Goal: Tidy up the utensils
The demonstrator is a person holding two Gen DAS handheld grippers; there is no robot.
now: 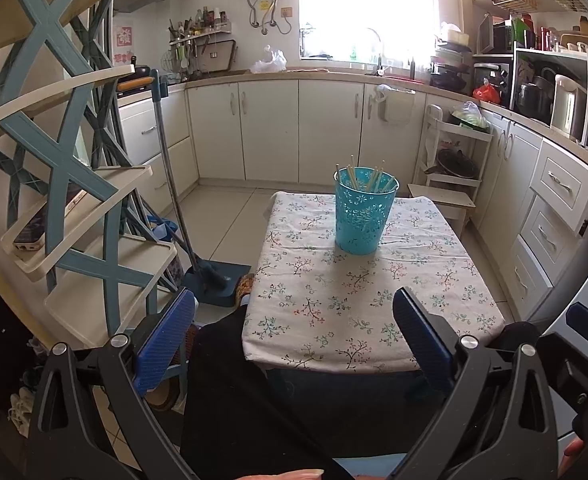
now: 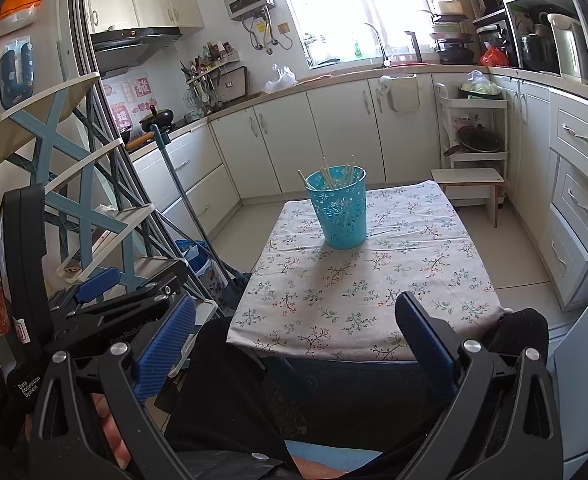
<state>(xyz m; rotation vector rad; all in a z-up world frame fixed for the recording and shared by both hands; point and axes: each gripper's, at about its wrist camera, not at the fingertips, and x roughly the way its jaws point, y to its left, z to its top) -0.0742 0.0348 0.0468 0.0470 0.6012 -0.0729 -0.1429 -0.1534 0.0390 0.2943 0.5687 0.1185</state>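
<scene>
A turquoise perforated cup point(image 1: 363, 212) stands upright on the far part of a small table with a floral cloth point(image 1: 358, 300). Several pale chopsticks point(image 1: 368, 178) stand inside it. It also shows in the right wrist view point(image 2: 339, 207), with the chopsticks point(image 2: 336, 174) and the table point(image 2: 374, 288). My left gripper point(image 1: 294, 332) is open and empty, held back from the table's near edge. My right gripper point(image 2: 296, 334) is open and empty, also short of the near edge. The left gripper's body shows at the left of the right wrist view point(image 2: 106, 304).
A blue and cream shelf rack point(image 1: 66, 184) stands at the left. A broom and dustpan point(image 1: 210, 272) lean beside the table. White cabinets point(image 1: 278, 132) line the back and right walls. A small white stool point(image 2: 470, 188) and cart point(image 2: 474, 128) stand beyond the table. Dark trousers point(image 1: 254, 400) fill the foreground.
</scene>
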